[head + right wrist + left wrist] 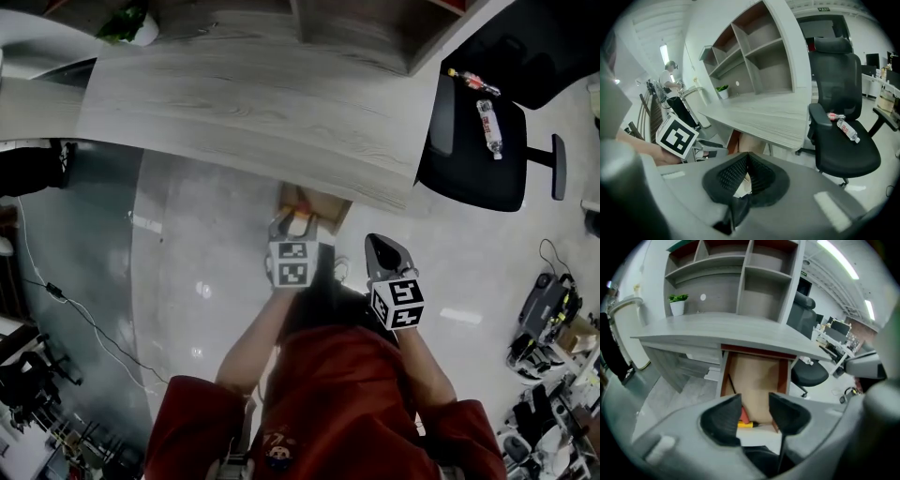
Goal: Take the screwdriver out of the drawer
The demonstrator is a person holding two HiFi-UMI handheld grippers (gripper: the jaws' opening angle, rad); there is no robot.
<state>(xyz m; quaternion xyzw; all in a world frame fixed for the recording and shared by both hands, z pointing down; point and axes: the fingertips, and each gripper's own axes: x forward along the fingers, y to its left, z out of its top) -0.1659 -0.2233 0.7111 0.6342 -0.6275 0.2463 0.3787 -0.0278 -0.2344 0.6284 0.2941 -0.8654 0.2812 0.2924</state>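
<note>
The left gripper [753, 401] hangs over the open drawer [757, 373] under the desk [253, 103], jaws apart and gripping nothing; the yellow-handled screwdriver [746, 424] lies at the drawer's near end beside a red object [743, 415]; the right gripper [747, 157] is to the right, jaws pressed together, empty; an office chair [478, 150] stands rightmost.

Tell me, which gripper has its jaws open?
The left gripper: its jaws stand apart, aimed at the open drawer. The right gripper has its jaws pressed together.
</note>
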